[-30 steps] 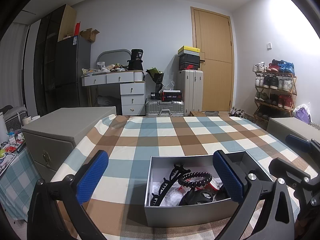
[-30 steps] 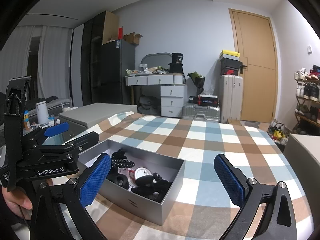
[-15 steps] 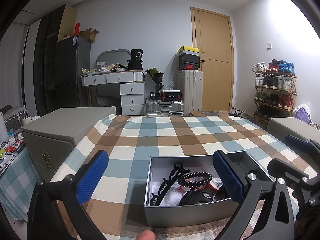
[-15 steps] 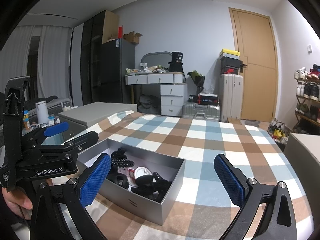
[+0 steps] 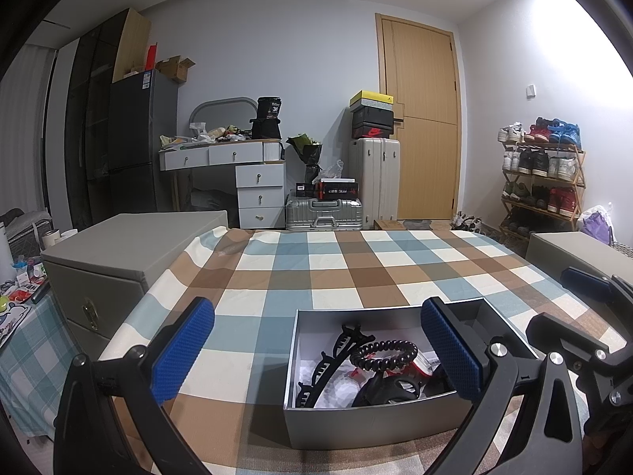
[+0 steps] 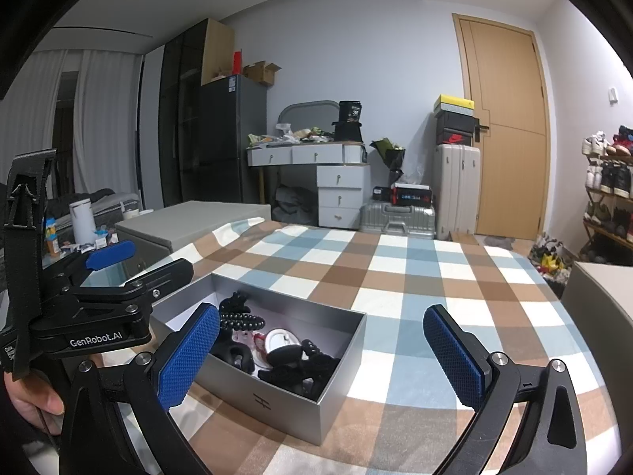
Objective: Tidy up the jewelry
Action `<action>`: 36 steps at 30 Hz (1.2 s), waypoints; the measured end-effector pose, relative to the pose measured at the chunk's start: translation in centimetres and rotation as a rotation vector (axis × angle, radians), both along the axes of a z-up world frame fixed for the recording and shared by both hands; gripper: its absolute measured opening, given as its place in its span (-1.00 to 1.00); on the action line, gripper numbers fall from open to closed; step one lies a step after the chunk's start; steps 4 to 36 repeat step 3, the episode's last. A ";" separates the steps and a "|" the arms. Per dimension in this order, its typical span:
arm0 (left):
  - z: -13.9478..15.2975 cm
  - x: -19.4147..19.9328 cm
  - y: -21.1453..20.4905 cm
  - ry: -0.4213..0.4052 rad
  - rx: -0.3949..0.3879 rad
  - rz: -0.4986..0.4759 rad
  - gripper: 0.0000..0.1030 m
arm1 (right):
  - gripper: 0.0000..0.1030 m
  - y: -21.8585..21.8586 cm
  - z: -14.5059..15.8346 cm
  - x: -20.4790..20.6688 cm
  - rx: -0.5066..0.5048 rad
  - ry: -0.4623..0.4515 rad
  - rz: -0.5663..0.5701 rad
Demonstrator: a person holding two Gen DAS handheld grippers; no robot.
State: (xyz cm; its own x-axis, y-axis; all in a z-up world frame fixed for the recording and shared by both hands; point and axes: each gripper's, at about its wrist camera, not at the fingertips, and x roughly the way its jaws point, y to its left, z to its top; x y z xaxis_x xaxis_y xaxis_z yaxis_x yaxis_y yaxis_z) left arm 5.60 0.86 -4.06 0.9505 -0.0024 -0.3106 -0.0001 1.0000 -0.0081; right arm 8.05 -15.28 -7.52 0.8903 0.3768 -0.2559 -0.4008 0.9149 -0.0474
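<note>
Left gripper point(image 5: 316, 350): fingers spread wide, empty
Right gripper point(image 6: 322, 350): fingers spread wide, empty
Grey box point(image 5: 372, 421): ahead, by left gripper's right finger
Contents: black hair clips point(image 5: 336, 352), beaded bracelet point(image 5: 385, 354)

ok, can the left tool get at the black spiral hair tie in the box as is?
Probably yes. The left tool is open, the grey box has no lid, and the spiral hair tie lies on top of the pile.

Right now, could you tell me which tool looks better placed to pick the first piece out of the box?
Probably the left tool: it is open and faces the box nearly straight on, while the open right tool points mostly past it.
</note>
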 end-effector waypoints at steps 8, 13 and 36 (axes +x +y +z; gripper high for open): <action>-0.1 0.2 0.0 0.002 0.001 -0.004 0.98 | 1.00 0.0 0.0 0.0 0.001 0.000 -0.001; -0.1 0.2 0.0 0.002 0.001 -0.004 0.98 | 1.00 0.0 0.0 0.0 0.001 0.000 -0.001; -0.1 0.2 0.0 0.002 0.001 -0.004 0.98 | 1.00 0.0 0.0 0.0 0.001 0.000 -0.001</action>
